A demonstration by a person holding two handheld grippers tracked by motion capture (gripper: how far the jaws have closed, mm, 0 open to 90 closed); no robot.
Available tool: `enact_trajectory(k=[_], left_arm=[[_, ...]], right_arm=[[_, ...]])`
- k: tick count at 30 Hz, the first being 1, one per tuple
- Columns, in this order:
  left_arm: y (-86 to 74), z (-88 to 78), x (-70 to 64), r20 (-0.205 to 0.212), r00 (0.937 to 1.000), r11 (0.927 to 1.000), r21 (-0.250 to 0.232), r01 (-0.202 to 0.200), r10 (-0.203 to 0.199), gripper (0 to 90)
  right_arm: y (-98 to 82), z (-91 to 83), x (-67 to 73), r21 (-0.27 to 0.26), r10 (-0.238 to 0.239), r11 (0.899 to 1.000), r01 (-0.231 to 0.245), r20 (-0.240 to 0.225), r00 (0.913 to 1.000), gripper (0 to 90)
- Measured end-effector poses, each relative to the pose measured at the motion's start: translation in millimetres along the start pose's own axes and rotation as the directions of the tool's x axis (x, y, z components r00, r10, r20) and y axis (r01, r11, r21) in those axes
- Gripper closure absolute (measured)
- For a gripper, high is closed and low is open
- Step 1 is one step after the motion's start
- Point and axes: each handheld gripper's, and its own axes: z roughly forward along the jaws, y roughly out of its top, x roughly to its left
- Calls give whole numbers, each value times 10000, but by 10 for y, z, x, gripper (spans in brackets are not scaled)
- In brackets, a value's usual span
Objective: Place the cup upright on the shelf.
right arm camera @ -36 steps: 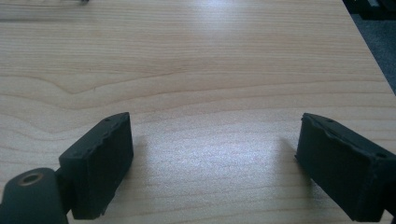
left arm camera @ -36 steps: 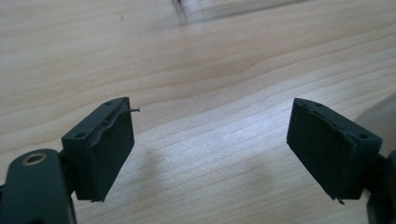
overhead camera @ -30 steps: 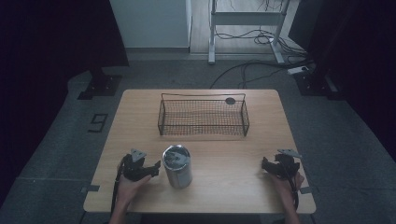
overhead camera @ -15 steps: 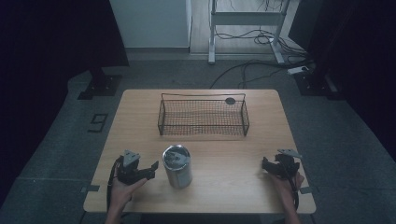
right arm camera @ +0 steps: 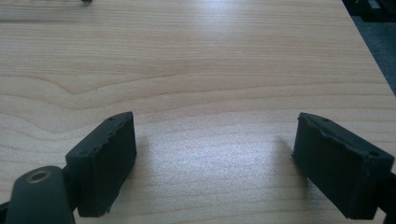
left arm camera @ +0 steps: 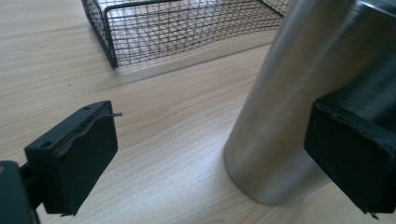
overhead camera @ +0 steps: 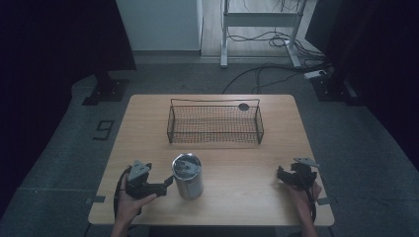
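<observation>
High view: steel cylinder point(overhead camera: 188, 176) upright at lower centre of frame on the wooden table point(overhead camera: 257, 197), well short of the wire basket point(overhead camera: 215, 123) above it. Left gripper point(overhead camera: 165, 183) just beside the cylinder, jaws having just been opening, now spread wide; in the left gripper view, only one pad overlapping the cylinder point(left arm camera: 299, 93), nothing clamped. Right gripper point(overhead camera: 281, 175) at lower right, jaws wide apart over bare wood. Judged: grasp not yet made, lift and any placing into the basket all still ahead.
</observation>
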Motion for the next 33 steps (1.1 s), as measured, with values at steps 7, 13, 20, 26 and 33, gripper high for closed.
enact_trajectory(k=[7, 13, 20, 26, 33], left_arm=[[9, -44, -4, 328, 9994, 9999, 15, -128, 127, 2], [53, -137, -87, 707, 9964, 9989, -127, -459, 467, 0], [84, -138, -237, 993, 9899, 9949, -134, -1001, 1009, 0], [81, -74, -305, 1205, 9873, 9946, -92, -1033, 1037, 0], [76, 23, -380, 1421, 9849, 9949, 60, -1008, 989, 0]], right_arm=[[0, 0, 0, 2, 3, 10000, -3, -2, 10000, 132], [0, 0, -1, -2, 9, 10000, -9, -2, 10000, 133], [0, 0, -2, 1, 10, 10000, -10, -10, 10000, 134], [0, 0, -3, -2, 10, 10000, -10, -13, 10000, 134], [0, 0, -2, -2, 11, 10000, -11, -8, 10000, 135]])
